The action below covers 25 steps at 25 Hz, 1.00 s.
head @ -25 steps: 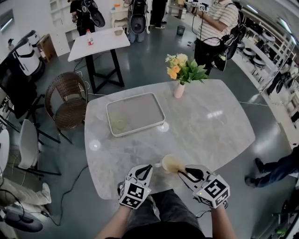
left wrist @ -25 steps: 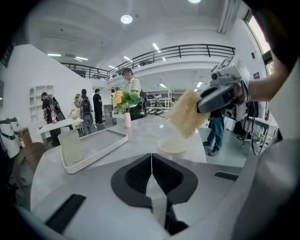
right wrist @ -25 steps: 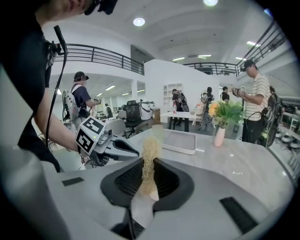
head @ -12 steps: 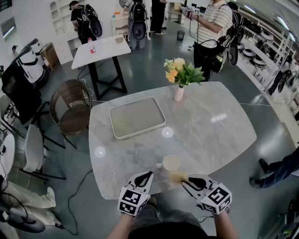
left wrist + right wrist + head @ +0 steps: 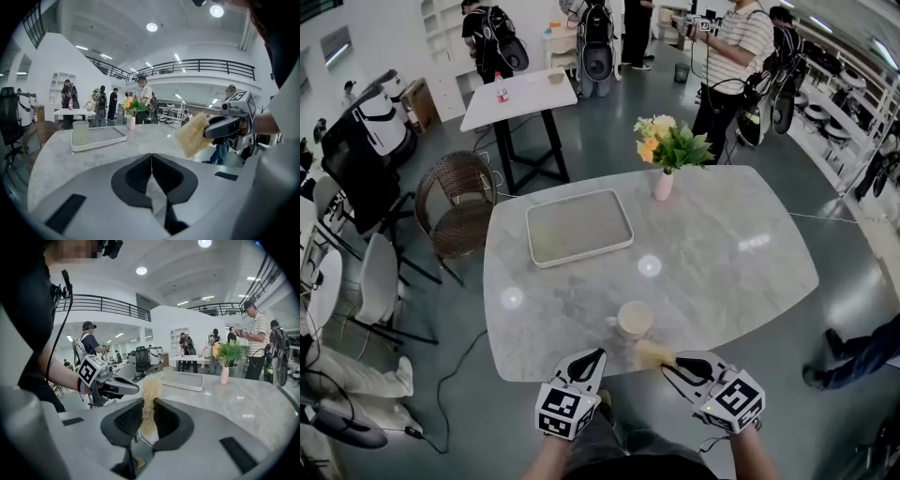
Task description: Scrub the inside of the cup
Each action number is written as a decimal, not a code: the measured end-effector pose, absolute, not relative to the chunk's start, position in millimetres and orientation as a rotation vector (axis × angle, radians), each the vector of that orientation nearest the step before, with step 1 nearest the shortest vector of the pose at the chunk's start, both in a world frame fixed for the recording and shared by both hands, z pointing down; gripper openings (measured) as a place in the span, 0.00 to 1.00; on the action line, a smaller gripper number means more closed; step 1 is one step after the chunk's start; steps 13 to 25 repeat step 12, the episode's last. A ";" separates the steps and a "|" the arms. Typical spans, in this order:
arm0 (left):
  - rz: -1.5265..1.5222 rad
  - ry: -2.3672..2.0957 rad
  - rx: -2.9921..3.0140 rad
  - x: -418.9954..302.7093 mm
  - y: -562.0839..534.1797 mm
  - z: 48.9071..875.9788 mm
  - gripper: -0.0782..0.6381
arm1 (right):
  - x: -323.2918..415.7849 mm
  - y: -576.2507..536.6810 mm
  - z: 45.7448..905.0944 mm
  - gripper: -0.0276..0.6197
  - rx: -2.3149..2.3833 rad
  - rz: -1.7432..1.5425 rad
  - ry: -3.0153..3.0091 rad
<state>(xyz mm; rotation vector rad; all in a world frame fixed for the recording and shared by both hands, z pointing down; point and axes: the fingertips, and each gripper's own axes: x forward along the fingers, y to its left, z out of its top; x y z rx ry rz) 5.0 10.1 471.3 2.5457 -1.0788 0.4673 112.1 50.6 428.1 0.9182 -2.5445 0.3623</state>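
A cream cup (image 5: 634,319) with a small handle stands upright near the front edge of the marble table (image 5: 722,272). Both grippers hang just off that edge, short of the cup. My left gripper (image 5: 596,356) is shut and holds nothing; its jaws meet (image 5: 151,157) in the left gripper view. To the cup's right, my right gripper (image 5: 667,366) is shut on a tan loofah scrubber (image 5: 651,353), whose fibres stick up between the jaws (image 5: 150,391). In the left gripper view the scrubber (image 5: 192,135) hangs in the air, outside the cup.
A white tray (image 5: 609,202) with a pale glass (image 5: 80,132) on it lies at the table's far left. A pink vase (image 5: 662,184) of flowers stands at the back. A wicker chair (image 5: 461,202), another table and several people stand beyond.
Both grippers have drawn back from the cup toward me and now sit off the table's front edge. The scrubber has moved away from the cup's rim with the right gripper.
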 end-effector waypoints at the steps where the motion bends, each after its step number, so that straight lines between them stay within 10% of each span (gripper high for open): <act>1: 0.465 -1.088 2.546 6.7 14.0 469.8 0.13 | 114.4 53.1 427.6 0.14 0.915 0.358 -2.551; 25: 0.447 -1.192 2.516 19.8 66.3 458.9 0.13 | 131.8 101.1 417.8 0.14 0.881 0.317 -2.595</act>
